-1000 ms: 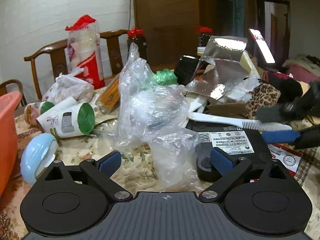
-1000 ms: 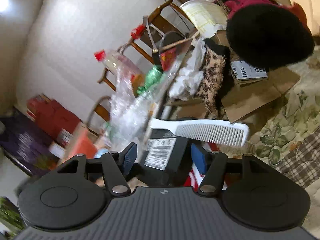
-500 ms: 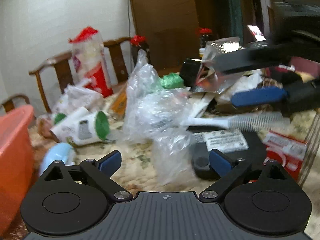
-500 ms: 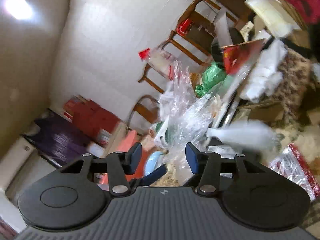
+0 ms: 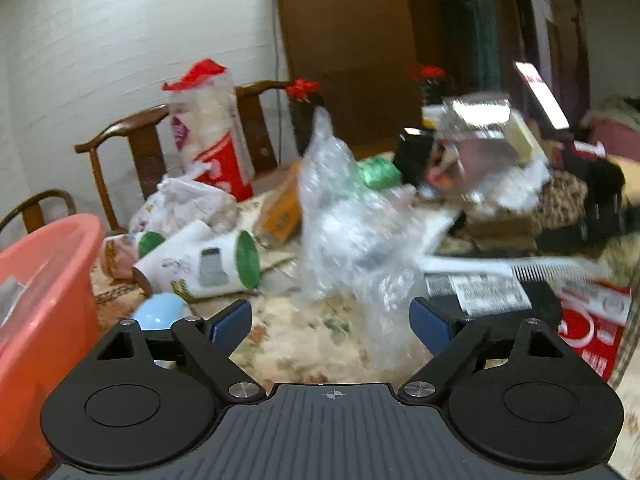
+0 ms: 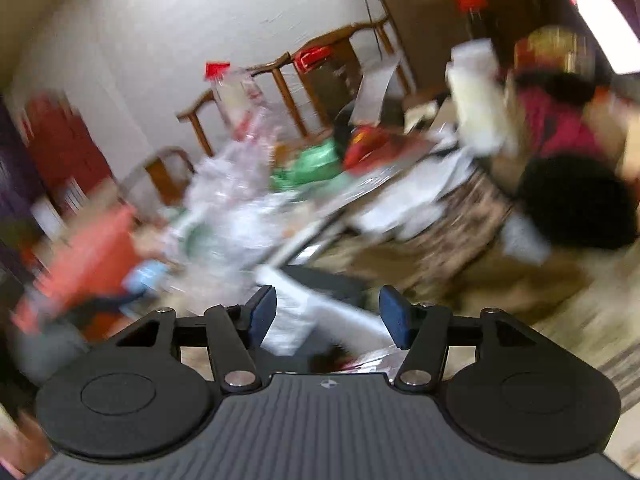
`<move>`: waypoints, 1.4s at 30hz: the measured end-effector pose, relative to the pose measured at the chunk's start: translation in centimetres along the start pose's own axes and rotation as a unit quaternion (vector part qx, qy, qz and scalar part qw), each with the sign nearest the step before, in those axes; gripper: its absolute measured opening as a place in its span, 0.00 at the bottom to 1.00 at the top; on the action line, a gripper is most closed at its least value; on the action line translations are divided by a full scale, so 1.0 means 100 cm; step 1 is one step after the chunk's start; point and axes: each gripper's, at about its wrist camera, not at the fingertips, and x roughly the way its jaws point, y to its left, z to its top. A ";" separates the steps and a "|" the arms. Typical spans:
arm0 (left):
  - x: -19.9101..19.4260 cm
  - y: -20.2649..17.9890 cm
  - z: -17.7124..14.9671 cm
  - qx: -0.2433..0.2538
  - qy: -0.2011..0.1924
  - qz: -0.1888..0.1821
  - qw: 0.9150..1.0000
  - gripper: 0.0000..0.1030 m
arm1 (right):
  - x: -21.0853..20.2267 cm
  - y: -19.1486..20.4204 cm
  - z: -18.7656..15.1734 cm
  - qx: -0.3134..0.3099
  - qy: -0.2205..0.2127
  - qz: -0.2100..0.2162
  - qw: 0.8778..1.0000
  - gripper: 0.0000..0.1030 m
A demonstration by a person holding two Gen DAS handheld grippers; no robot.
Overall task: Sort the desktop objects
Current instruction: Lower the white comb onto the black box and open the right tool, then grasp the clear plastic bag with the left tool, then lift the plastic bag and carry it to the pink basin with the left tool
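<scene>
**Cluttered tabletop, both grippers spread and empty**

The tabletop (image 5: 288, 336), under a floral cloth, carries everything; places below are given from the crumpled clear plastic bag (image 5: 352, 216) standing near its middle. Left of the bag, at the tabletop's edge, sits an orange-red basin (image 5: 44, 280). Behind the bag and to its left a tall red-and-white cup sleeve (image 5: 208, 132) stands upright before a wooden chair (image 5: 132, 136). Right of the bag lies a flat black box (image 5: 492, 304) with a white label, and a white comb (image 5: 500, 266) rests across it, handle end toward the bag. Between basin and bag two white tubes with green ends (image 5: 200, 260) lie on their sides. Just in front of them is a pale blue rounded object (image 5: 160, 310).

The left gripper (image 5: 330, 320) hovers in front of the bag, its jaws having just narrowed a little yet wide apart, nothing pinched. The right gripper (image 6: 328, 310), in a badly blurred view, has just been spreading; the comb's pale shape shows between its jaws, not clamped.
</scene>
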 end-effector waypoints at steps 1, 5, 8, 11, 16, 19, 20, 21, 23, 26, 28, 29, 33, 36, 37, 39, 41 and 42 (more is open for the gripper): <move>-0.002 0.003 0.004 -0.005 -0.004 0.002 1.000 0.91 | -0.001 0.002 -0.001 -0.023 0.001 -0.011 1.000 0.61; -0.007 0.012 0.025 -0.013 -0.029 0.023 0.999 0.95 | 0.014 0.022 -0.006 -0.086 0.004 -0.004 0.996 0.61; 0.002 0.012 0.040 -0.005 -0.037 0.042 0.998 1.00 | 0.023 0.035 -0.005 -0.126 0.006 -0.010 0.992 0.62; 0.027 0.009 0.047 0.003 -0.019 0.047 0.999 1.00 | 0.032 0.043 -0.006 -0.161 0.014 -0.025 0.987 0.66; 0.059 0.008 0.041 0.004 0.013 0.041 0.999 1.00 | 0.027 0.024 -0.008 -0.171 0.025 0.000 0.985 0.70; 0.074 0.007 0.037 -0.016 0.028 0.020 0.999 1.00 | 0.028 0.010 -0.005 -0.145 0.044 0.037 0.988 0.70; 0.078 0.005 0.036 -0.021 0.031 0.013 0.999 1.00 | 0.029 0.004 -0.004 -0.128 0.048 0.042 0.990 0.70; 0.083 0.003 0.035 -0.024 0.035 0.010 0.999 0.99 | 0.029 0.001 -0.004 -0.118 0.047 0.045 0.991 0.70; 0.089 -0.005 0.032 -0.018 0.044 0.000 0.999 0.86 | 0.028 0.000 -0.005 -0.108 0.041 0.047 0.992 0.62; 0.090 -0.012 0.028 -0.013 0.037 0.000 0.999 0.73 | 0.026 -0.001 -0.004 -0.081 0.044 0.064 0.994 0.44; 0.089 -0.011 0.028 -0.019 0.037 -0.005 0.999 0.65 | 0.023 -0.001 -0.003 -0.082 0.043 0.060 0.994 0.38; 0.088 -0.009 0.028 -0.025 0.037 -0.011 0.999 0.60 | 0.021 -0.001 -0.003 -0.082 0.040 0.057 0.994 0.30; 0.084 -0.006 0.026 -0.041 0.037 -0.020 0.998 0.43 | 0.010 -0.003 -0.005 -0.079 0.026 0.044 0.996 0.03; 0.079 -0.009 0.026 -0.042 0.032 -0.016 0.998 0.34 | 0.006 -0.005 -0.009 -0.087 0.028 0.033 0.995 0.03; 0.077 -0.009 0.027 -0.043 0.030 -0.016 0.999 0.29 | 0.004 -0.005 -0.011 -0.090 0.026 0.031 0.995 0.03; 0.071 -0.009 0.029 -0.042 0.024 -0.015 0.999 0.18 | 0.001 -0.003 -0.013 -0.091 0.020 0.027 0.995 0.03; 0.062 -0.009 0.033 -0.036 0.015 -0.010 0.999 0.06 | -0.002 -0.002 -0.013 -0.091 0.016 0.028 0.995 0.03; 0.058 -0.009 0.034 -0.032 0.011 -0.009 0.999 0.04 | -0.004 -0.003 -0.012 -0.092 0.012 0.025 0.995 0.03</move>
